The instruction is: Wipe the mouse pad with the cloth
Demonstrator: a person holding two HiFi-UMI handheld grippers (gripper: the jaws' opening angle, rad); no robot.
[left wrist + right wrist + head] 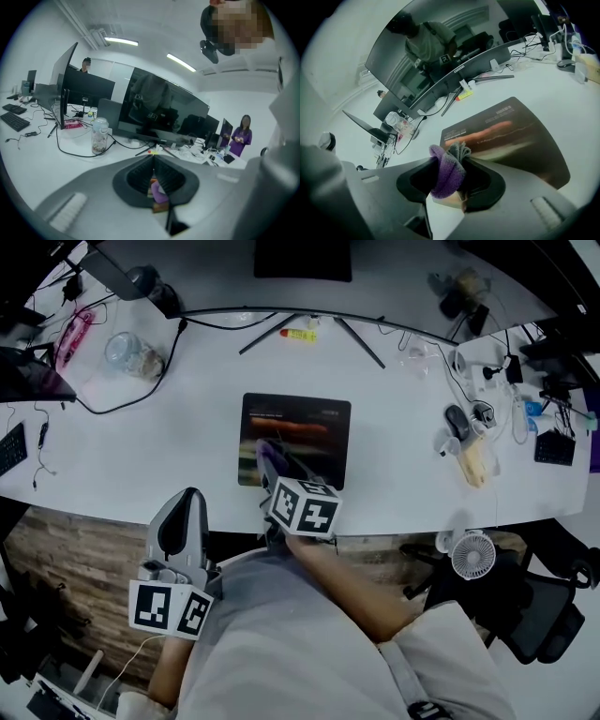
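Hanging by the lap, the left hand-held gripper (185, 517) has its jaws pressed together, probably empty. The right hand-held gripper (454, 161) is clamped on a soft, bunched purple-and-grey cloth (446, 172) at the near edge of the flat, dark, rectangular mouse pad (511, 136) on the smooth white desk (187, 427). Wiping looks in hand; next comes light pressure and a sweep toward the far edge.

Bare desk (187, 437) rings the mouse pad (309, 418); monitor stand legs (361, 343) behind.
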